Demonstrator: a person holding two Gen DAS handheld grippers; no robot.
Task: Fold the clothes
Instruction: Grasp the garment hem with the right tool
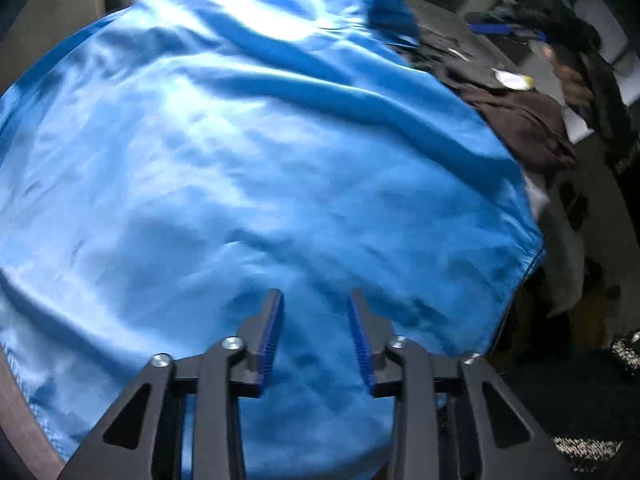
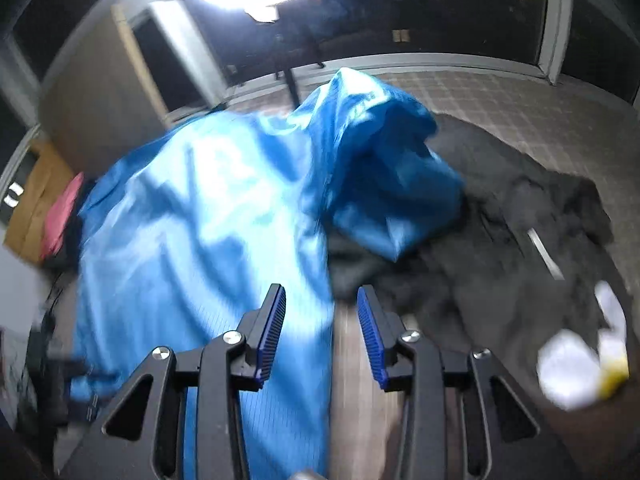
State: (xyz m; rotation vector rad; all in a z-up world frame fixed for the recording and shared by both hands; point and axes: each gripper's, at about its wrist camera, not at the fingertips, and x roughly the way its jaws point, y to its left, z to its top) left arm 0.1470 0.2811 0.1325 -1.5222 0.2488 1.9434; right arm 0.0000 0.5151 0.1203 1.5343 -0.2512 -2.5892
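In the left wrist view, a glossy blue garment (image 1: 248,152) fills almost the whole frame. Its fabric is smooth and satin-like, catches pale highlights, and runs in long soft wrinkles across a broad, rounded spread. The left gripper (image 1: 316,320) hovers over its near part, jaws parted with a clear gap between the ribbed blue pads (image 1: 274,340), and nothing is held between them. The black metal fingers are angular, with triangular cut-outs and round silver bolts. To the right of the garment's hemmed edge lies a heap of dark clothes (image 1: 524,120), matte brown and black, crumpled, with a small white label (image 1: 512,78) on top.

In the right wrist view, the same blue garment (image 2: 208,216) drapes on the left, shiny and partly bunched into a puffed fold at the upper middle; a fine ribbed weave shows on the part nearest the camera. The right gripper (image 2: 322,320) sits above the garment's right edge, where a strip of pale wood-grain table (image 2: 352,400) shows. Its jaws stand apart and empty. Further right spreads the dark clothing (image 2: 500,240), dull and fuzzy-looking, and at the far right a blurred white cloth (image 2: 568,364) with a yellow patch.
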